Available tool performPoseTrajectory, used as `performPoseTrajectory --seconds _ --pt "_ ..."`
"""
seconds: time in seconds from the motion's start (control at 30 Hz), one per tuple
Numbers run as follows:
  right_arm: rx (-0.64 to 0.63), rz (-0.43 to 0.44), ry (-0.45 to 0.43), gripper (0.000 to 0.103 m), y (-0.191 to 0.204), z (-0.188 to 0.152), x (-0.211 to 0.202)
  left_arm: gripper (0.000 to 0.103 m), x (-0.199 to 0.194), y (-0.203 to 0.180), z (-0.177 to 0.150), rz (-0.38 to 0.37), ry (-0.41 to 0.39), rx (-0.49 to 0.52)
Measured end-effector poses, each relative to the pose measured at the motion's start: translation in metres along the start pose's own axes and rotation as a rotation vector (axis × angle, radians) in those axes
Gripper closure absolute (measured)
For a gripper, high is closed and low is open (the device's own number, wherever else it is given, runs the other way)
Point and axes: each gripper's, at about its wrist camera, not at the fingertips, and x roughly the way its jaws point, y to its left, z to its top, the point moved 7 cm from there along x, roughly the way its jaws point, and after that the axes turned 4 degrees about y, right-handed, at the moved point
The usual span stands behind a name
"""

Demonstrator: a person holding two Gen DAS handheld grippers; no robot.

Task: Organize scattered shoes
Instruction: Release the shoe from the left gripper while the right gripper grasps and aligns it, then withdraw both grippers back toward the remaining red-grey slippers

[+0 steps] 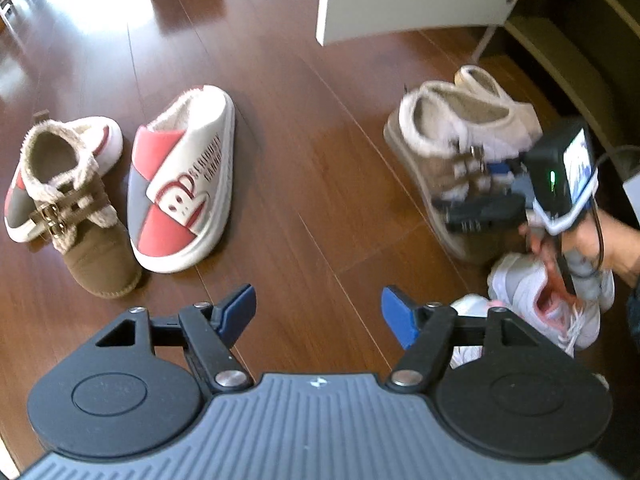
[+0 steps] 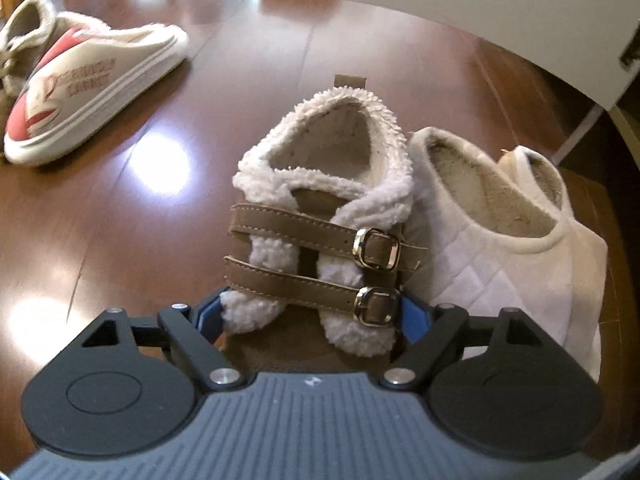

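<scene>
**Shoes strewn over the wooden floor**

Ahead and left of the left gripper (image 1: 318, 308), whose jaws gape around nothing, a brown buckled boot (image 1: 76, 216) overlaps a red-and-white slipper (image 1: 182, 184). To its right, the right gripper (image 2: 310, 320) straddles a second buckled boot (image 2: 320, 216), pads at its sides; whether they press, I cannot tell. White slippers (image 2: 488, 248) touch the boot's right.

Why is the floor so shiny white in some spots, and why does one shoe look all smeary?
Left wrist view: window light glares off the wooden floor at top left, and the brown buckle shoe with the right gripper is blurred by motion. Right wrist view: round glare patches, that shoe sharp, the white cabinet door bent by the fisheye lens.
</scene>
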Motion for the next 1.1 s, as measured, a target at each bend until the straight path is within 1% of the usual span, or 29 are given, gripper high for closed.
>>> performPoseTrajectory --seconds 0.03,0.13,0.17,0.23,0.3,0.33,0.4,0.43,0.5,0.6,0.7,0.73,0.8,0.83,0.93,0.97,1.03,1.07,1.1 --pt "-0.001 0.000 -0.005 0.019 -0.001 0.001 0.001 0.032 0.001 -0.002 -0.001 0.000 0.001 0.009" --pt "-0.039 -0.001 -0.004 0.011 0.001 0.000 -0.002 0.032 0.003 -0.004 -0.005 0.010 0.007 0.021" --pt "-0.048 -0.008 0.000 0.006 0.001 0.000 -0.005 0.032 0.003 -0.004 -0.007 0.011 0.012 0.020" --pt "-0.057 -0.017 0.003 0.004 0.000 0.003 -0.013 0.032 0.003 0.000 -0.013 0.020 0.023 0.006" --pt "-0.045 -0.021 -0.027 0.003 -0.005 0.007 -0.043 0.032 0.002 0.006 -0.019 0.030 0.037 -0.008" --pt "-0.038 -0.021 -0.032 0.002 -0.009 0.010 -0.048 0.032 -0.001 0.011 -0.022 0.040 0.044 -0.017" --pt "-0.001 -0.005 -0.045 0.001 -0.014 0.014 -0.093 0.032 -0.011 0.019 -0.032 0.057 0.051 -0.035" --pt "0.004 -0.002 -0.047 0.001 -0.015 0.016 -0.101 0.032 -0.016 0.022 -0.037 0.064 0.052 -0.043" --pt "0.021 0.025 -0.053 0.001 -0.015 0.019 -0.146 0.032 -0.025 0.027 -0.042 0.074 0.055 -0.052" --pt "0.035 0.068 -0.089 0.001 -0.009 0.024 -0.194 0.030 -0.061 0.042 -0.062 0.108 0.046 -0.091" --pt "0.074 0.126 -0.138 0.001 0.007 0.029 -0.233 0.025 -0.098 0.061 -0.085 0.145 0.020 -0.149" --pt "0.079 0.139 -0.144 0.001 0.010 0.030 -0.235 0.025 -0.109 0.068 -0.094 0.156 0.011 -0.170" --pt "0.078 0.212 -0.144 0.001 0.037 0.037 -0.236 0.024 -0.126 0.082 -0.105 0.173 -0.005 -0.203" --pt "0.069 0.225 -0.137 0.002 0.045 0.040 -0.233 0.024 -0.137 0.095 -0.111 0.185 -0.022 -0.227" --pt "0.000 0.285 -0.114 0.006 0.101 0.064 -0.209 0.024 -0.147 0.130 -0.110 0.224 -0.064 -0.294" --pt "-0.018 0.305 -0.116 0.011 0.117 0.070 -0.203 0.024 -0.148 0.144 -0.106 0.240 -0.085 -0.320" --pt "-0.052 0.367 -0.140 0.019 0.155 0.095 -0.185 0.024 -0.148 0.173 -0.096 0.282 -0.120 -0.349" --pt "-0.067 0.396 -0.152 0.029 0.175 0.109 -0.175 0.024 -0.147 0.185 -0.091 0.302 -0.132 -0.351" --pt "-0.058 0.425 -0.151 0.036 0.192 0.122 -0.164 0.024 -0.146 0.196 -0.086 0.322 -0.146 -0.350"
